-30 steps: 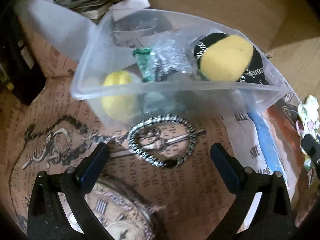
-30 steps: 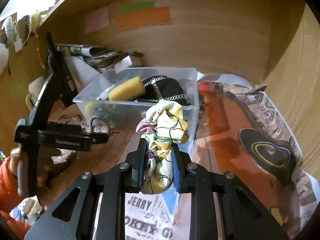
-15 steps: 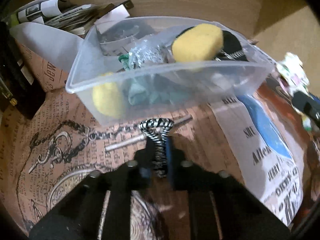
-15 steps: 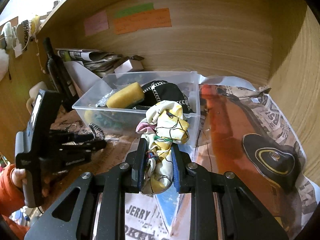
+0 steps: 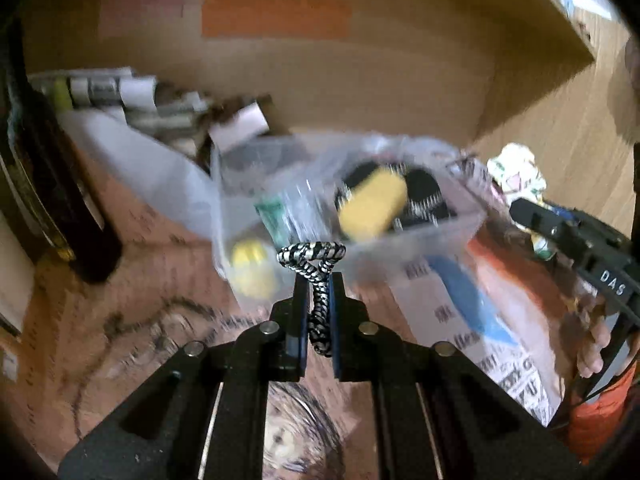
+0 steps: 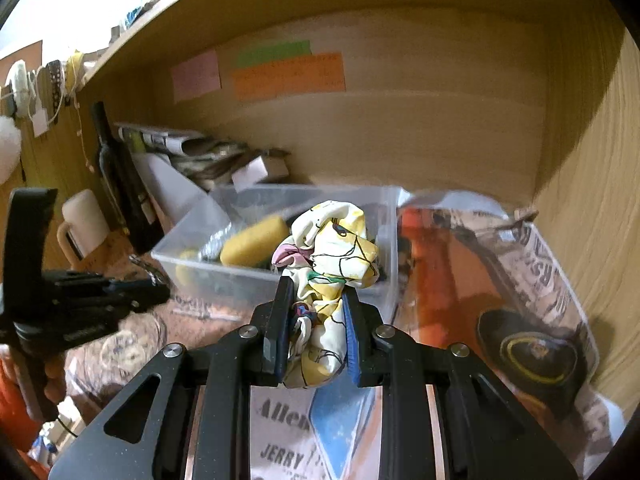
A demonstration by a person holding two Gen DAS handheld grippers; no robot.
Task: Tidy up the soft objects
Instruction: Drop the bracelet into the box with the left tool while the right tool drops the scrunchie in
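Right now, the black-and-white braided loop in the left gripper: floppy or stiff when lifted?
Probably semi-floppy: the braided loop, pinched in the left gripper, is squeezed flat between the fingers, yet its free end stands up above them instead of drooping. Likely light, since a thin pinch carries it. The woven texture should resist slipping.

A home storage nook is suggested: a wooden shelf alcove [image 6: 440, 128] is lined with printed newspaper [image 6: 532, 264], coloured paper notes [image 6: 288, 72] are stuck to its back panel, and a dark wine bottle [image 6: 116, 176], a white mug [image 6: 82, 220], rolled papers [image 6: 160, 138] and a clear plastic bin [image 6: 280, 280] of odds and ends are kept there.
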